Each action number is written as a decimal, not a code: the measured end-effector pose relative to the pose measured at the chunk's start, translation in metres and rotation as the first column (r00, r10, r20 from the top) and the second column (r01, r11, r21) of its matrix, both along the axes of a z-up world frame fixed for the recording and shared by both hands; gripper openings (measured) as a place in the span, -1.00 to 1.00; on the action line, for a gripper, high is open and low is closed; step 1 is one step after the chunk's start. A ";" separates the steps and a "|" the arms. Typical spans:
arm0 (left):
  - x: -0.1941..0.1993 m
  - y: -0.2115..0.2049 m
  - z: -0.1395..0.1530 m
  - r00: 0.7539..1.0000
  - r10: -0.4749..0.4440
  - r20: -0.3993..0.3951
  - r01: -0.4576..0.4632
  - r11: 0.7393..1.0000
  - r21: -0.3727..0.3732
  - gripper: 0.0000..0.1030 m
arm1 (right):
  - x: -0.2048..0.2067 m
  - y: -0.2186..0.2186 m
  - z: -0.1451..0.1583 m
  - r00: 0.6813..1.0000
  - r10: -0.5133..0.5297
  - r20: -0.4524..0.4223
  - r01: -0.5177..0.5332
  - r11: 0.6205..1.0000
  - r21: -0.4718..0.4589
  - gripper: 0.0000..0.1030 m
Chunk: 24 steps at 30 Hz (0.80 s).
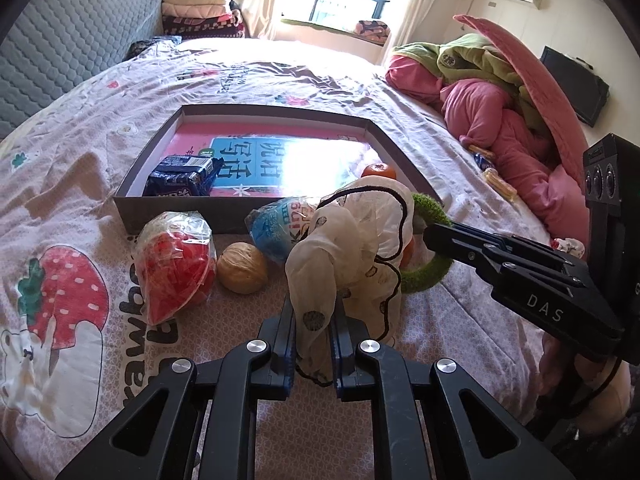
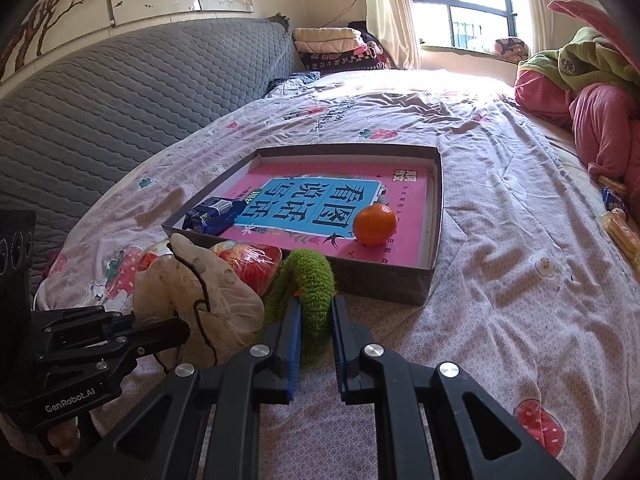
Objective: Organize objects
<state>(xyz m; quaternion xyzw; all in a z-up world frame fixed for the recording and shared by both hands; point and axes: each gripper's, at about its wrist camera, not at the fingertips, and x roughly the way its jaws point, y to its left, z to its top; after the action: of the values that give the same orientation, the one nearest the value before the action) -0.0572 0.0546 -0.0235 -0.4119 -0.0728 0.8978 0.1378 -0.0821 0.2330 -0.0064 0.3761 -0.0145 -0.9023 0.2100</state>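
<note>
My left gripper (image 1: pixel 314 308) is shut on a sheer white scarf (image 1: pixel 348 248) with black trim, which bunches up above its fingers. The scarf (image 2: pixel 200 280) and left gripper (image 2: pixel 180 326) also show at the left of the right wrist view. My right gripper (image 2: pixel 316 302) is shut on a fuzzy green ring (image 2: pixel 312 276). In the left wrist view the right gripper (image 1: pixel 430 236) reaches in from the right onto the ring (image 1: pixel 430 276). Behind both lies a shallow grey box (image 2: pixel 384 280) holding a pink book, a mandarin (image 2: pixel 374 224) and a dark blue packet (image 2: pixel 214 214).
On the bedsheet before the box (image 1: pixel 180 212) lie a red packet in clear plastic (image 1: pixel 176 268), a walnut (image 1: pixel 242 268) and a blue snack bag (image 1: pixel 276 228). A pink and green bedding pile (image 1: pixel 500 120) fills the right side. A grey quilted headboard (image 1: pixel 60 60) stands on the left.
</note>
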 end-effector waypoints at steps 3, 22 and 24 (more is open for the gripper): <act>0.002 0.000 0.002 1.000 0.001 -0.011 -0.001 1.000 -0.002 -0.84 | 0.004 0.000 0.007 1.000 0.009 -0.025 -0.009 1.000 -0.016 -0.72; 0.013 -0.007 0.038 0.991 0.028 -0.133 -0.031 0.999 -0.018 -0.85 | 0.015 0.001 0.033 0.990 -0.009 -0.142 0.001 0.998 -0.056 -0.72; 0.011 -0.011 0.044 0.989 0.037 -0.146 -0.039 0.999 -0.011 -0.85 | 0.015 0.003 0.036 0.988 -0.016 -0.151 0.006 0.998 -0.063 -0.72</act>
<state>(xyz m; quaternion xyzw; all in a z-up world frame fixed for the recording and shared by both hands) -0.0458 0.0438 0.0203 -0.3446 -0.0642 0.9285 0.1228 -0.0670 0.2356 0.0299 0.2998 -0.0288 -0.9285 0.2171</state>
